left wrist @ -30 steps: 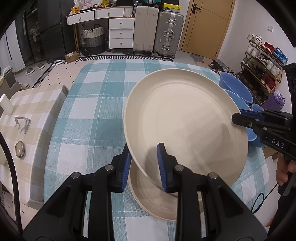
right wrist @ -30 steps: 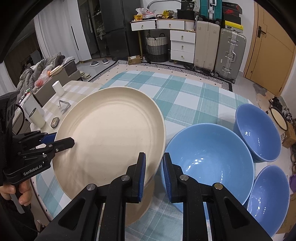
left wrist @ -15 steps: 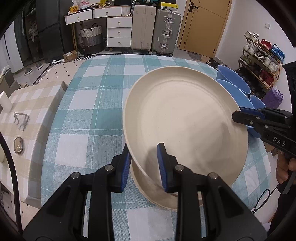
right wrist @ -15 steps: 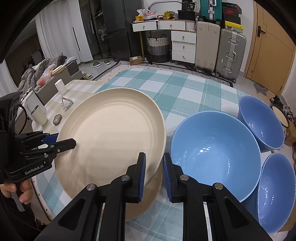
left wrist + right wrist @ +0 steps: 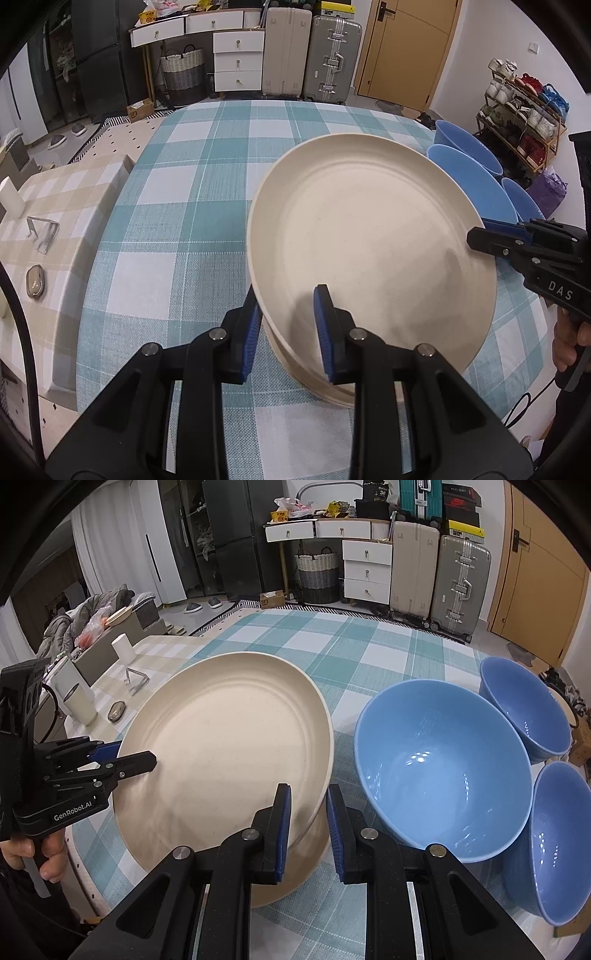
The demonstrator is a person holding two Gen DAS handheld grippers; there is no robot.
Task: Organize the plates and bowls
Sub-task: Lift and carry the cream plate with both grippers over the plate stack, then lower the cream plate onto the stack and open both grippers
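A large cream plate (image 5: 369, 243) (image 5: 229, 746) is held level just above a second cream plate (image 5: 325, 384) (image 5: 295, 871) lying on the checked tablecloth. My left gripper (image 5: 286, 328) grips its near rim, one finger under and one on top; it also shows at the left of the right wrist view (image 5: 122, 755). My right gripper (image 5: 308, 821) grips the opposite rim, and shows at the right of the left wrist view (image 5: 480, 230). Three blue bowls (image 5: 443, 768) stand right of the plates.
A beige checked side surface (image 5: 51, 206) at the left holds a metal stand (image 5: 42, 234), a small oval object (image 5: 35, 280) and white cups (image 5: 77, 701). Suitcases, drawers and a shoe rack stand beyond the table (image 5: 207, 177).
Both grippers have lowered the plate closer to the plate beneath. The grip has not changed.
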